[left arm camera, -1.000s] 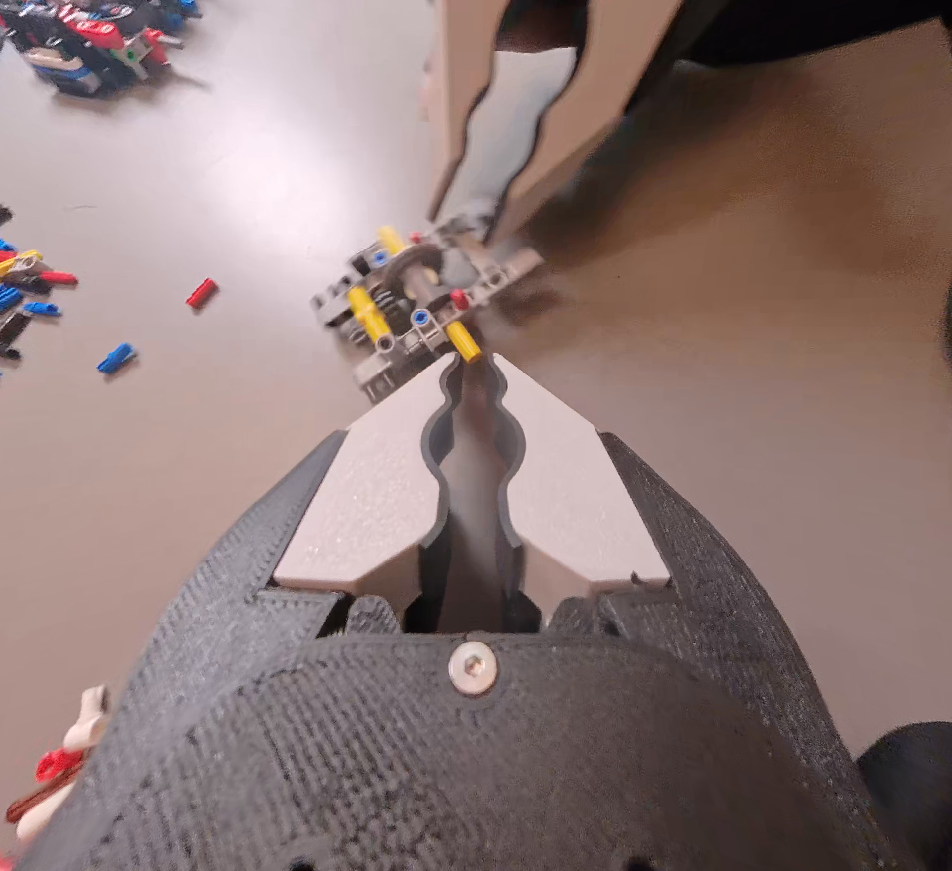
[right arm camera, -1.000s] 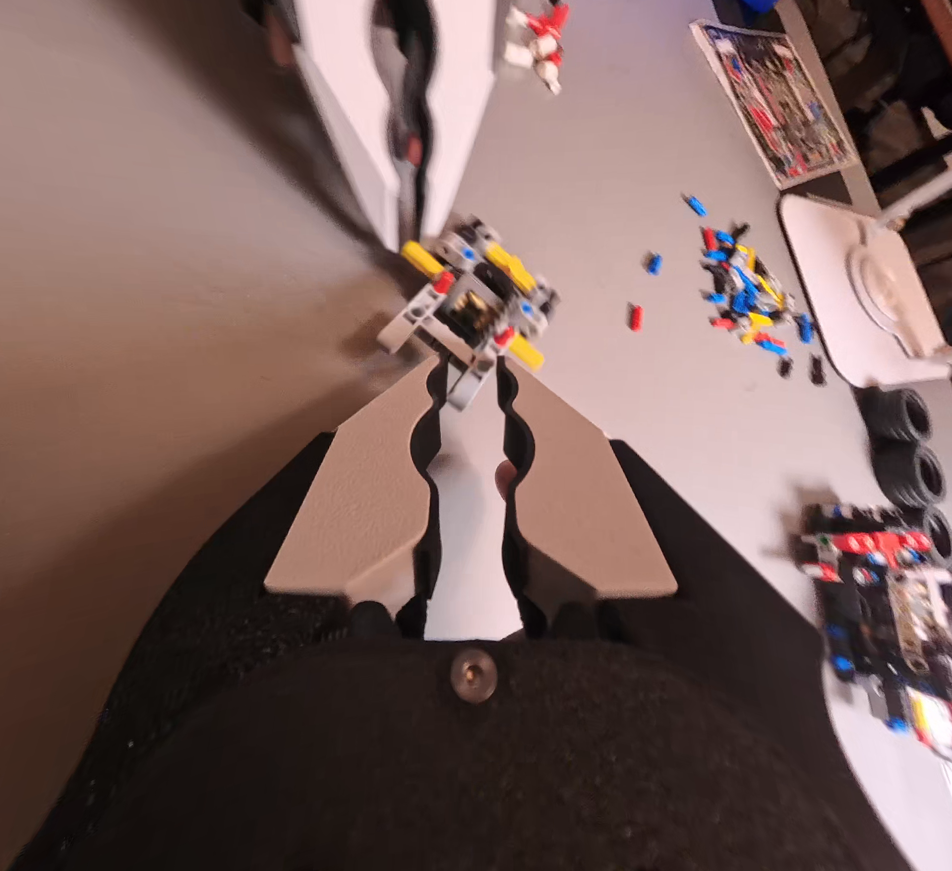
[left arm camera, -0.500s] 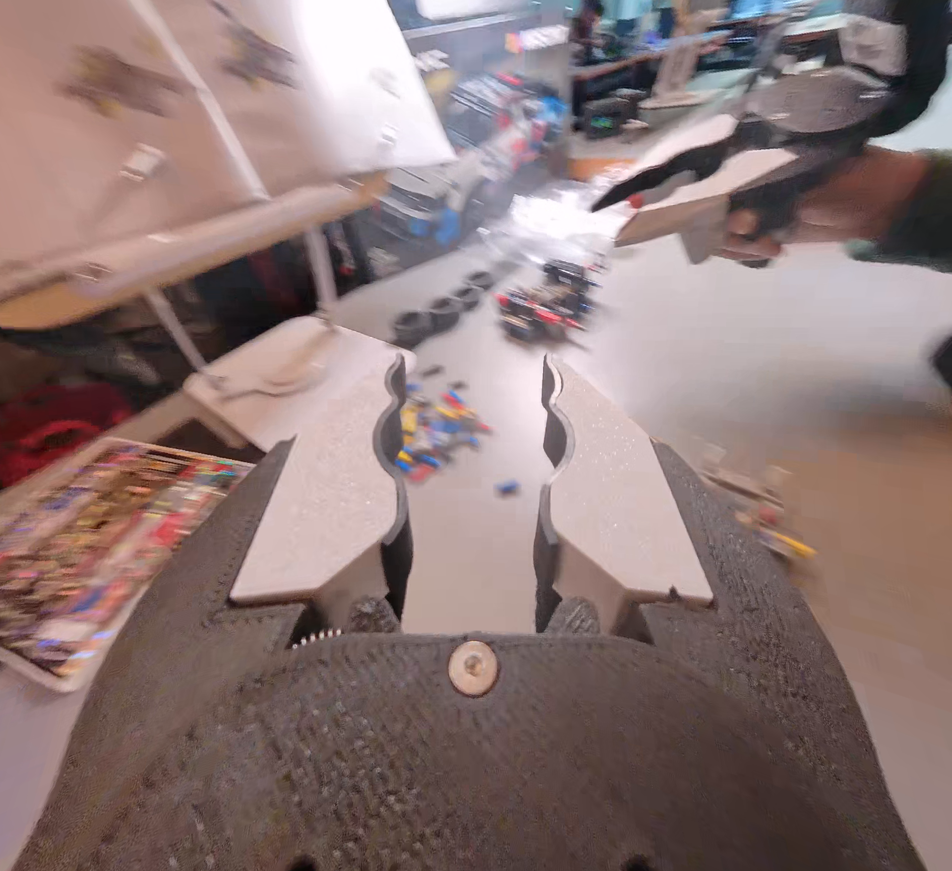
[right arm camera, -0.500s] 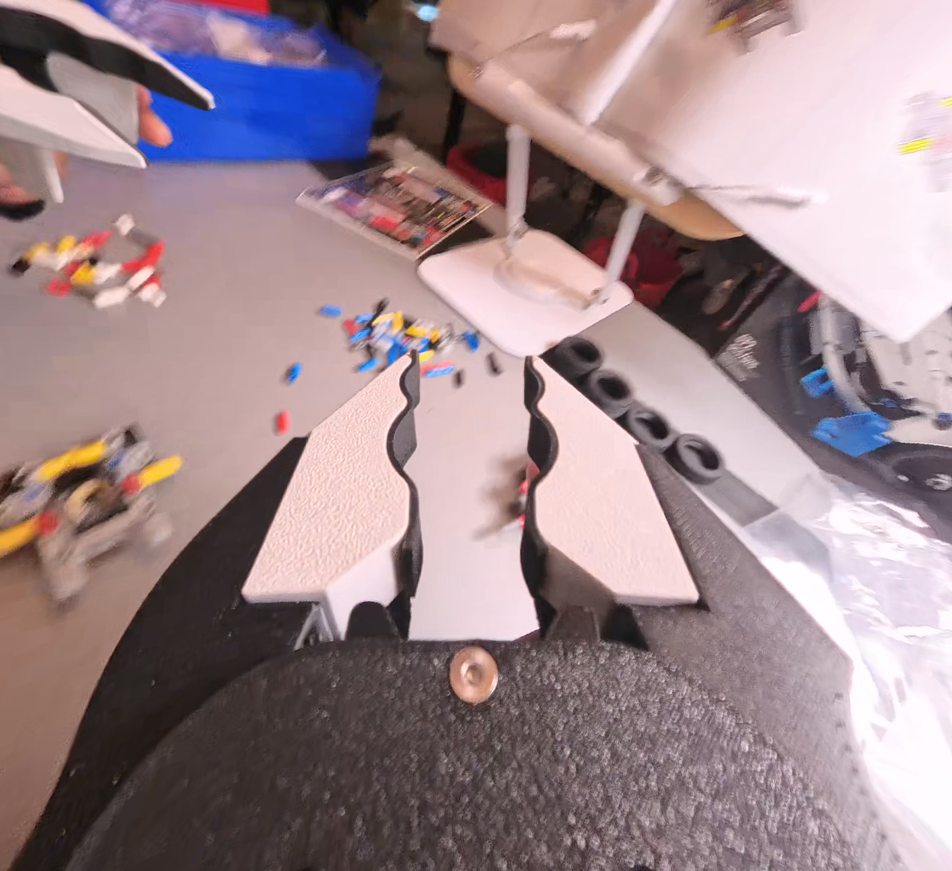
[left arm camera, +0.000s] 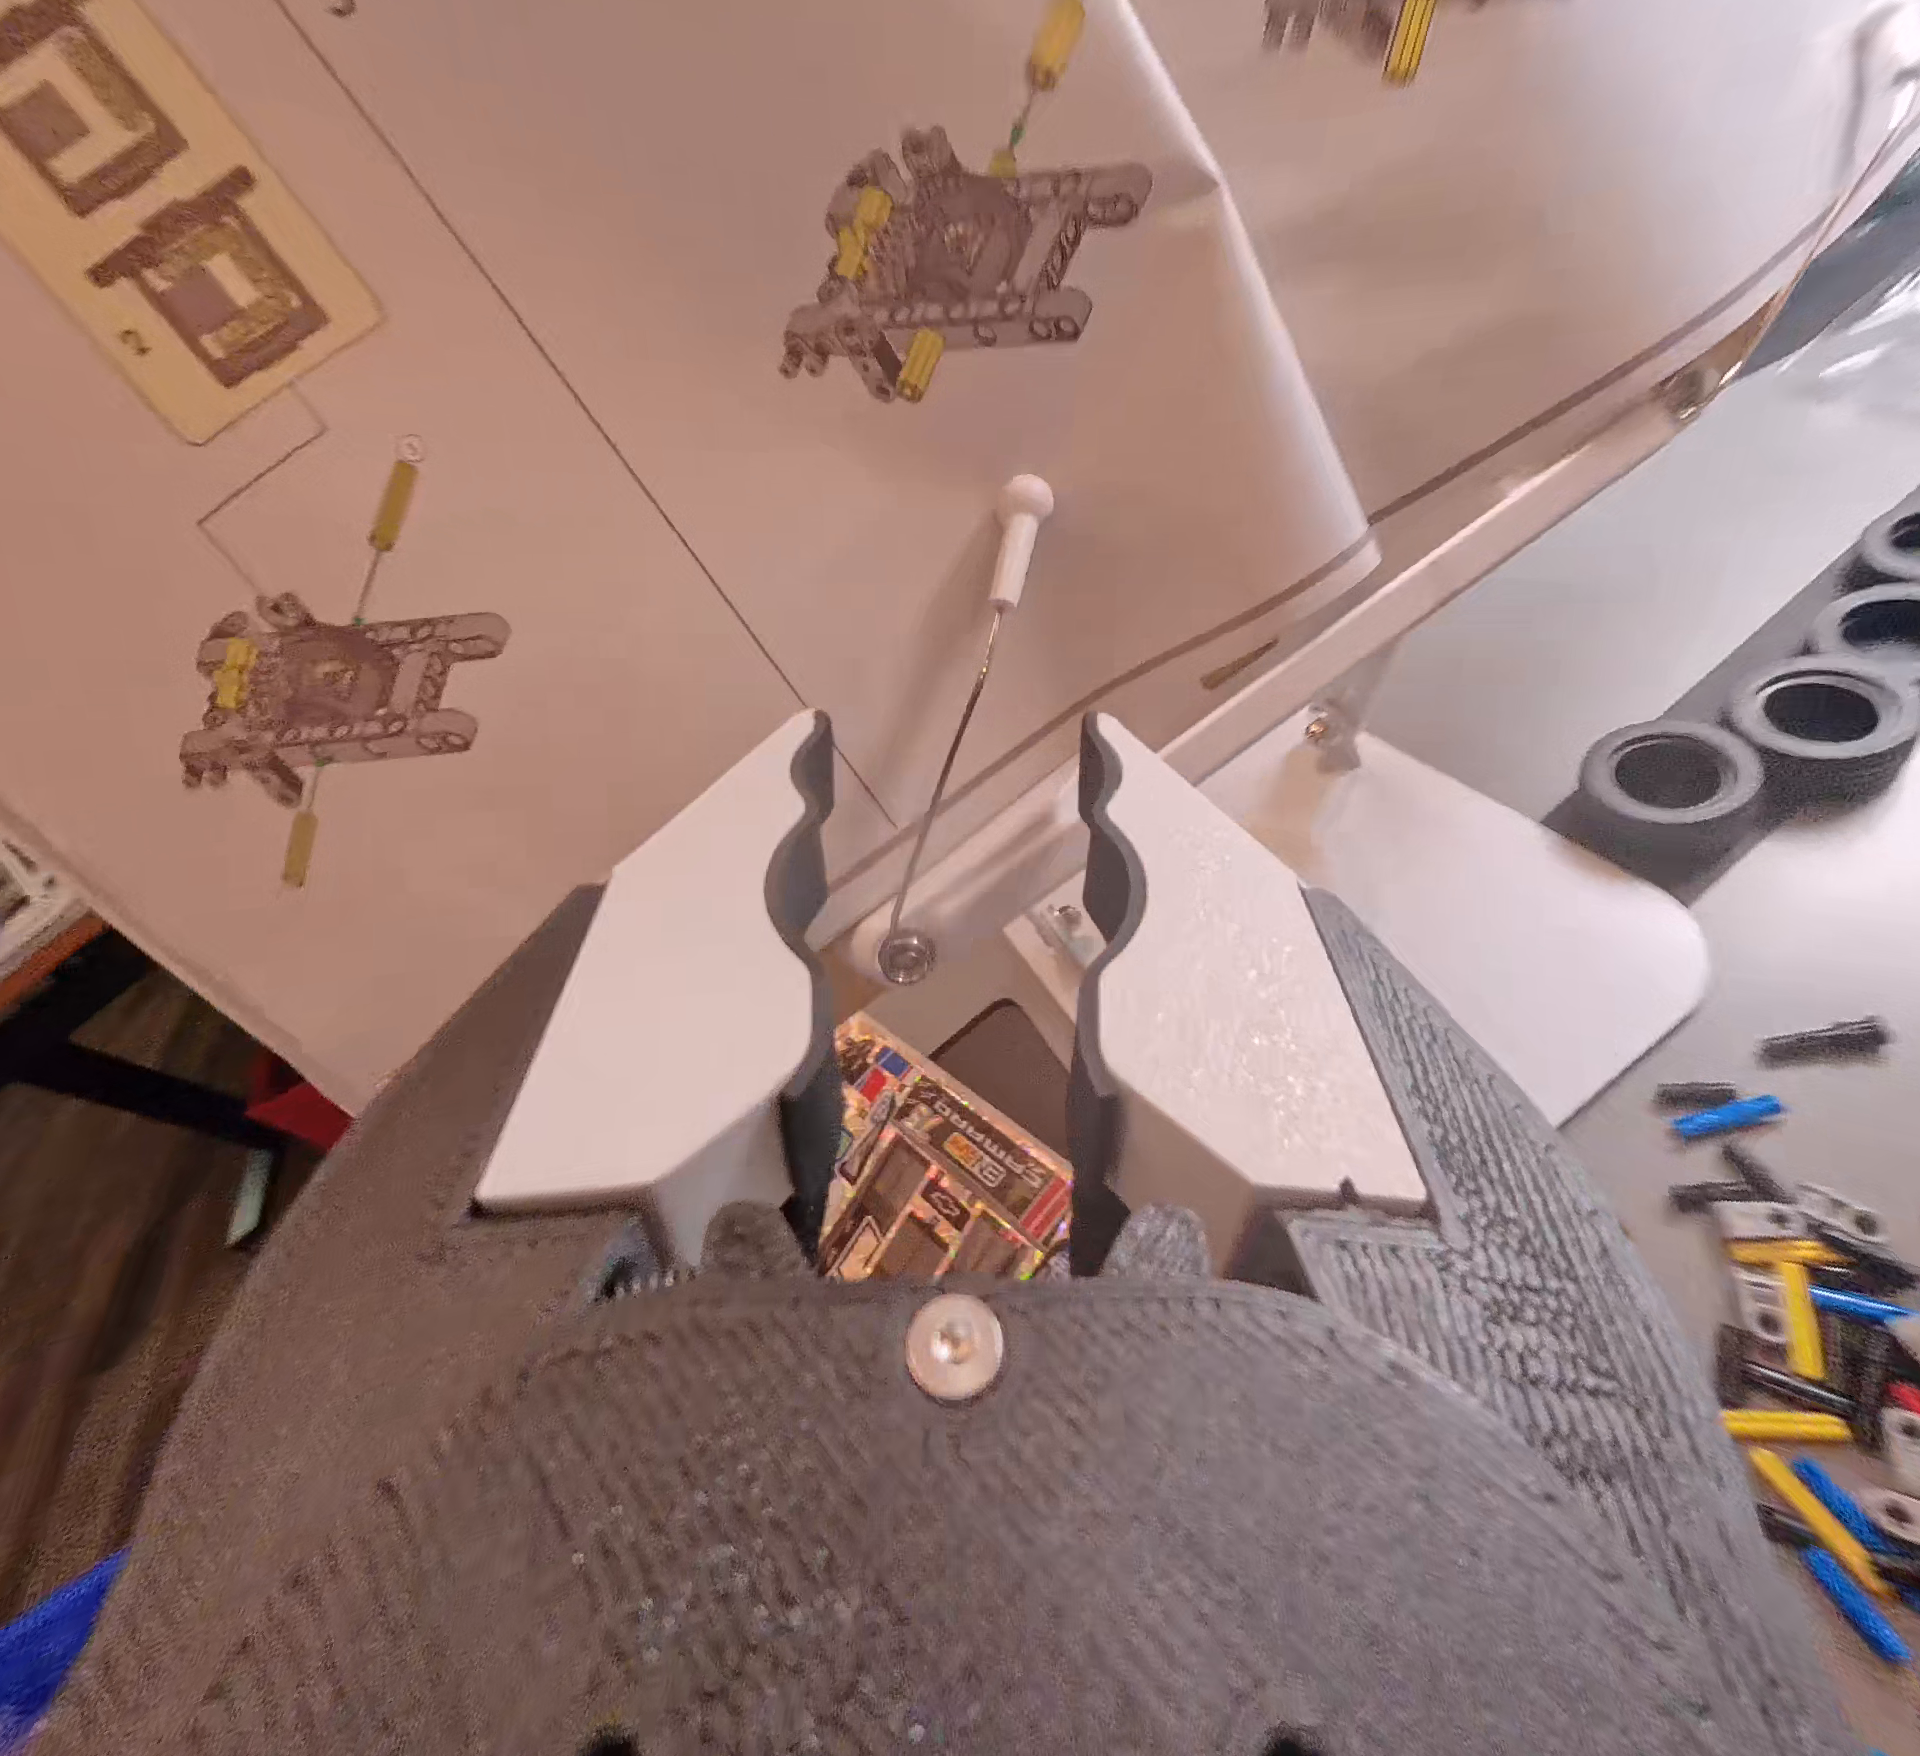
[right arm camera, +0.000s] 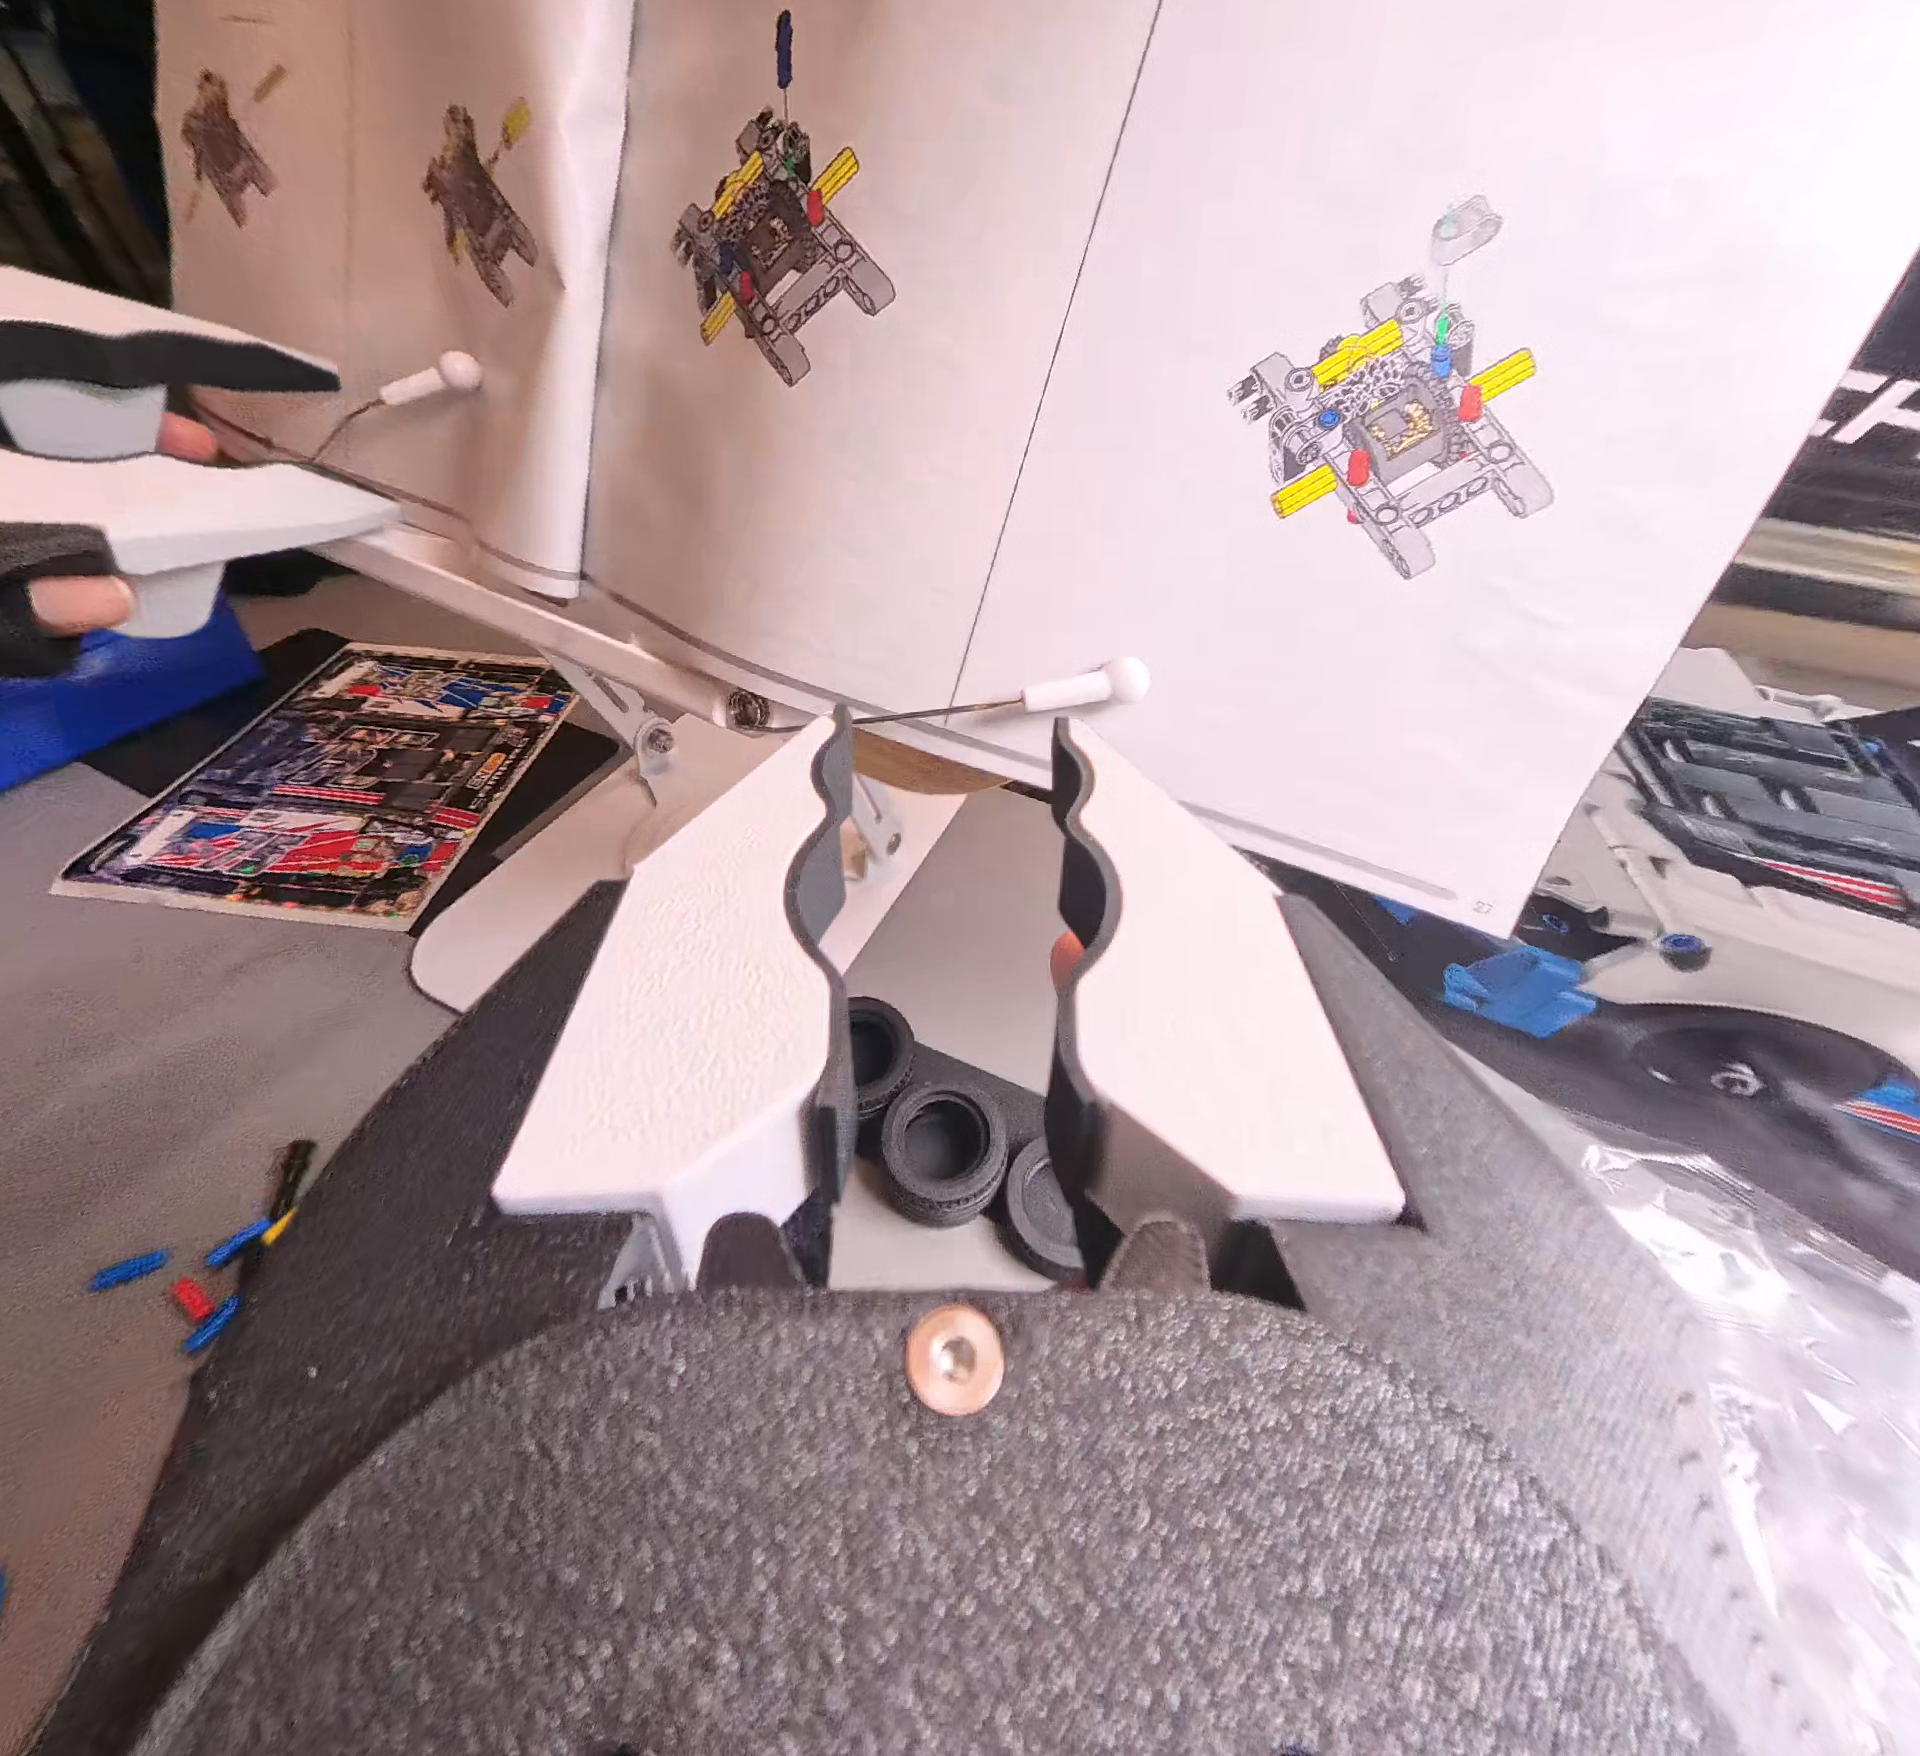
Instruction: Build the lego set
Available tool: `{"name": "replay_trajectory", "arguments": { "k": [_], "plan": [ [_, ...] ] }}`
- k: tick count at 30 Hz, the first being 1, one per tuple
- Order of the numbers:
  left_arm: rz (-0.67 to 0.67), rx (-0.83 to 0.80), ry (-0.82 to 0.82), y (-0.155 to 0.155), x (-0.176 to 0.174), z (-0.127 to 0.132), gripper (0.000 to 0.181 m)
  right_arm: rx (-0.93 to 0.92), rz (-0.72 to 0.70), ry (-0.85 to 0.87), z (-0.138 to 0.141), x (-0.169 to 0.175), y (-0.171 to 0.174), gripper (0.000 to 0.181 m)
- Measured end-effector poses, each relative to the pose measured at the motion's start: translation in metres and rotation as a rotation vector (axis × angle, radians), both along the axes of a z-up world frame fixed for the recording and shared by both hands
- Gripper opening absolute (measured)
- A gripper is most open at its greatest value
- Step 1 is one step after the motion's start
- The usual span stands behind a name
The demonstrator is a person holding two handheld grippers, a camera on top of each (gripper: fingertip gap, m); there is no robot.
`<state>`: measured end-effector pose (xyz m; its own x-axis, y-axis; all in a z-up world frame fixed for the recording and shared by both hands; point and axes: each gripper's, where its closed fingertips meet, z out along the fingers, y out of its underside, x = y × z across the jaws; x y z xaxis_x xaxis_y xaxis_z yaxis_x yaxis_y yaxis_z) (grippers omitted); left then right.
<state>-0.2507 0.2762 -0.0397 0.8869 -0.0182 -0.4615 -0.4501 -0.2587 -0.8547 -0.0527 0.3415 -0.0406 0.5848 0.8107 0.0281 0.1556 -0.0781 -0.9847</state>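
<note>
The open instruction booklet (right arm camera: 1299, 148) fills both views, propped on a white stand (right arm camera: 540, 927) on the grey counter (right arm camera: 156, 1083), its pages showing build steps for the lego set. Below it lie a sticker sheet (right arm camera: 322, 781), a row of black tyres (left arm camera: 1766, 730) and a scatter of loose lego pieces (left arm camera: 1797, 1311), just right of the stand's base in the left wrist view. The left claw (left arm camera: 956, 740) and right claw (right arm camera: 948, 730) are both raised toward the pages, jaws wide apart and holding nothing

The grey table (right arm camera: 156, 1010) carries black tyres (right arm camera: 940, 1150), scattered loose pieces (left arm camera: 1808, 1332), a sticker sheet (right arm camera: 322, 781) and the book stand's white base (left arm camera: 1455, 885).
</note>
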Motion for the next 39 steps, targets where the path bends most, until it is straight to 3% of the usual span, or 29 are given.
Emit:
{"name": "replay_trajectory", "arguments": {
  "k": [4, 8, 16, 22, 26, 29, 31, 39],
  "plan": [
    [0.033, 0.074, 0.053, 0.005, -0.010, 0.002, 0.017, -0.062, 0.000, 0.011, -0.006, -0.007, 0.007, 0.034],
    [0.053, 0.131, -0.007, 0.002, -0.020, 0.006, 0.000, -0.063, -0.021, 0.012, -0.007, -0.012, 0.009, 0.032],
    [0.152, 0.360, -0.656, -0.018, -0.060, 0.003, 0.003, -0.100, -0.082, -0.012, -0.011, -0.009, 0.016, 0.031],
    [0.106, 0.529, -1.206, -0.033, -0.069, -0.016, 0.004, -0.111, -0.096, -0.011, -0.013, -0.014, 0.016, 0.035],
    [0.082, 0.588, -1.420, -0.037, -0.070, -0.030, 0.007, -0.130, -0.107, 0.036, -0.013, -0.011, 0.017, 0.032],
    [0.104, 0.604, -1.434, -0.039, -0.074, -0.034, 0.011, -0.128, -0.106, 0.050, -0.015, -0.011, 0.018, 0.032],
    [0.140, 0.590, -1.406, -0.041, -0.078, -0.039, 0.030, -0.124, -0.107, 0.049, -0.016, -0.010, 0.017, 0.032],
    [0.255, 0.498, -1.117, -0.055, -0.091, -0.045, 0.050, -0.144, -0.113, 0.087, -0.021, -0.008, 0.015, 0.033]
  ]
}}
